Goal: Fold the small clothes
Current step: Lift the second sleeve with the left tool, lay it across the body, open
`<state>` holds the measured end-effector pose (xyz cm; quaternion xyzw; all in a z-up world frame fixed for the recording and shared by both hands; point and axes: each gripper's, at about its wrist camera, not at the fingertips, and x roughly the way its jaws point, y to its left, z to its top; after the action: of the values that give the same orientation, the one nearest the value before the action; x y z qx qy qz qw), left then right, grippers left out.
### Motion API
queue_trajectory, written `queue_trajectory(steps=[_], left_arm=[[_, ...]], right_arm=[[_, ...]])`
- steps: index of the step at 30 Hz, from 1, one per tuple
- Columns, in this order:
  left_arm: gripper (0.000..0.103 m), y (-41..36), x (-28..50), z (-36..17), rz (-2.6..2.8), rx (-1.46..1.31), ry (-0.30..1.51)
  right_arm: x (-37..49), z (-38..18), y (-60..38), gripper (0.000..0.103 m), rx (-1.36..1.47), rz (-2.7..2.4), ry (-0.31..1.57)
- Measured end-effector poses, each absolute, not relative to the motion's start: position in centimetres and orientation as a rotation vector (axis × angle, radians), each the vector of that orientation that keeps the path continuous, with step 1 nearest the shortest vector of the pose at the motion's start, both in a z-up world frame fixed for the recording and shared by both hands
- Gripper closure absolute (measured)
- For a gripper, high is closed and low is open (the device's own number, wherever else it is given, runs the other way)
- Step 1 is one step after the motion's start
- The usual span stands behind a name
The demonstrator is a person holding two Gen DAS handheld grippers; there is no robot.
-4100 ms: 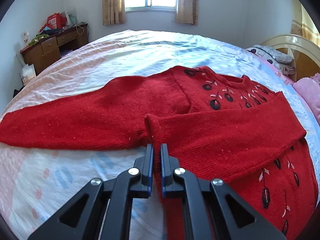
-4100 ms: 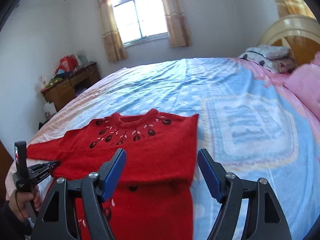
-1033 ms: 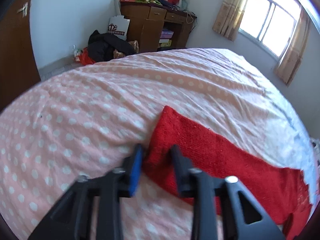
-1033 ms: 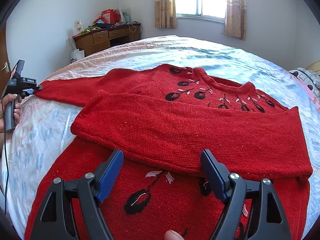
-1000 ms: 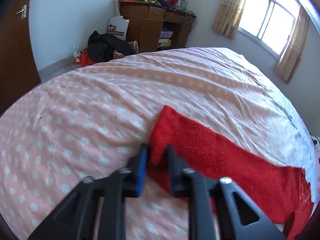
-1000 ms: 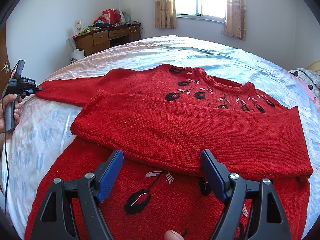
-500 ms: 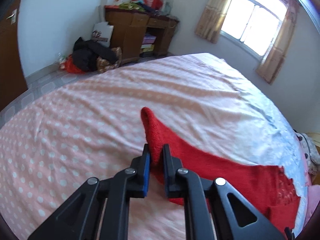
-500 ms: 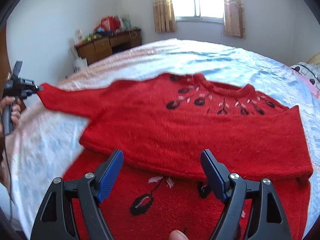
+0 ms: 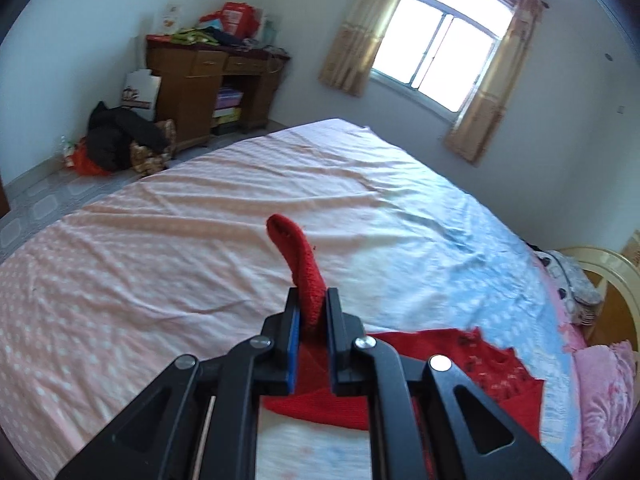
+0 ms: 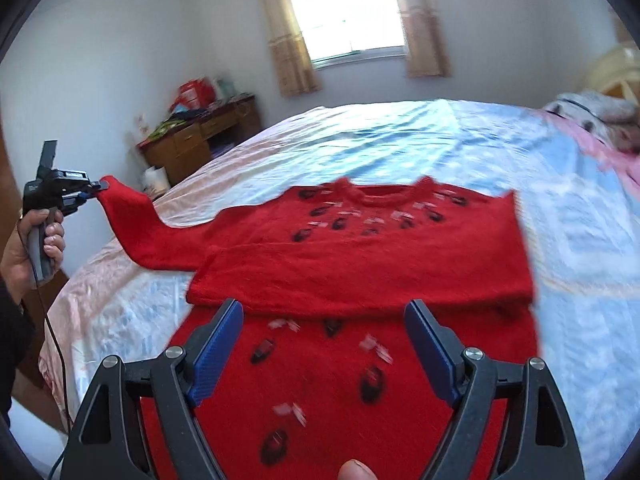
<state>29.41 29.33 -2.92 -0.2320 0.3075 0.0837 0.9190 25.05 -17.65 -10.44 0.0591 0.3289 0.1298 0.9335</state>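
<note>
A red knit sweater (image 10: 360, 248) with dark flower patterns lies on the bed, one sleeve folded across its chest. My left gripper (image 9: 311, 304) is shut on the cuff of the other sleeve (image 9: 298, 260) and holds it lifted above the bed; the right wrist view shows it at the far left (image 10: 94, 190) with the sleeve (image 10: 136, 224) hanging from it. My right gripper (image 10: 324, 320) is open and empty, hovering over the sweater's lower body.
The bed (image 9: 160, 240) has a pink dotted and blue sheet. A wooden desk (image 9: 208, 80) with clutter and a pile of bags (image 9: 120, 140) stand by the far wall. Pillows (image 10: 592, 116) and a headboard lie at the right.
My left gripper closed on the sleeve cuff and lifted it off the bed. My right gripper stayed open, and its view tilted up a little.
</note>
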Motion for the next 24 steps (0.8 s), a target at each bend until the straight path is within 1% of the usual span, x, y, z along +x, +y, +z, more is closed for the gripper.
queue_trajectory(steps=[10, 17, 24], left_arm=[[0.091, 23.9, 30.9, 1.7, 0.104, -0.521, 0.599], [0.091, 18.4, 31.9, 4.8, 0.06, -0.487, 0.569], [0.091, 12.8, 32.7, 6.8, 0.002, -0.462, 0.549]], right_arm=[[19.0, -10.6, -24.1, 0.02, 0.148, 0.179, 0.685], [16.0, -10.6, -25.3, 0.02, 0.13, 0.196, 0.697], [13.6, -12.6, -25.7, 0.02, 0.131, 0.213, 0.705]])
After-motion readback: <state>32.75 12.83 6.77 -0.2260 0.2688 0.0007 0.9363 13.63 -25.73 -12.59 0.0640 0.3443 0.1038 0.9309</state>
